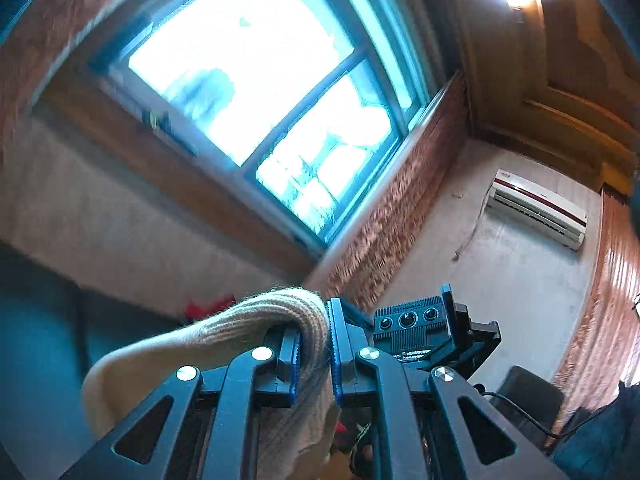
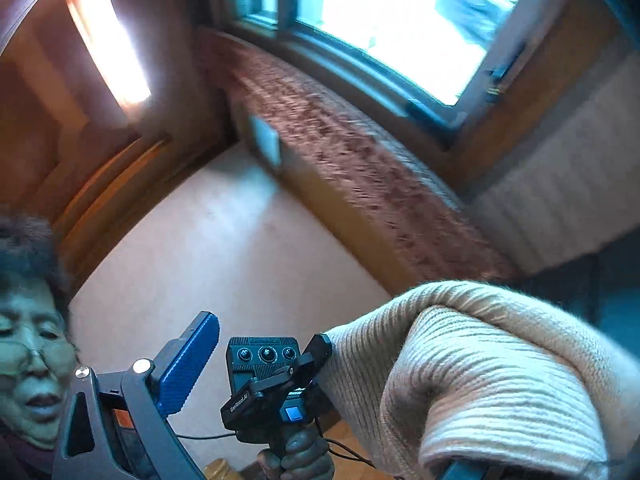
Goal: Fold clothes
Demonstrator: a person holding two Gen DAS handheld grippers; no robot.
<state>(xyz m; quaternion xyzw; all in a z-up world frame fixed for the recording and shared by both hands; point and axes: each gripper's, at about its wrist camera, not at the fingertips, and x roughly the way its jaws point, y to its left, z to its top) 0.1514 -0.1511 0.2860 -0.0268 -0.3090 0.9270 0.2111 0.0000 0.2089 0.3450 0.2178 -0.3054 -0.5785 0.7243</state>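
Observation:
A beige ribbed knit sweater (image 1: 224,336) is lifted in the air. In the left wrist view my left gripper (image 1: 316,328) is shut on a fold of it, blue pads (image 1: 295,360) pressing both sides. The right wrist view shows the sweater (image 2: 492,368) draped over the right finger of my right gripper (image 2: 316,332) and hiding that finger. Its left finger with a bare blue pad (image 2: 188,364) stands far from the cloth, so the jaws are wide apart. Both grippers are close together; the left one's camera unit (image 2: 266,356) sits between the right fingers, held by a hand (image 2: 300,456).
A bright window (image 1: 260,80) with patterned curtains (image 1: 400,216) fills the wall ahead. An air conditioner (image 1: 536,208) hangs on the right wall. A dark chair back (image 1: 528,396) and a cable are low right. A person's head (image 2: 28,340) is at the lower left.

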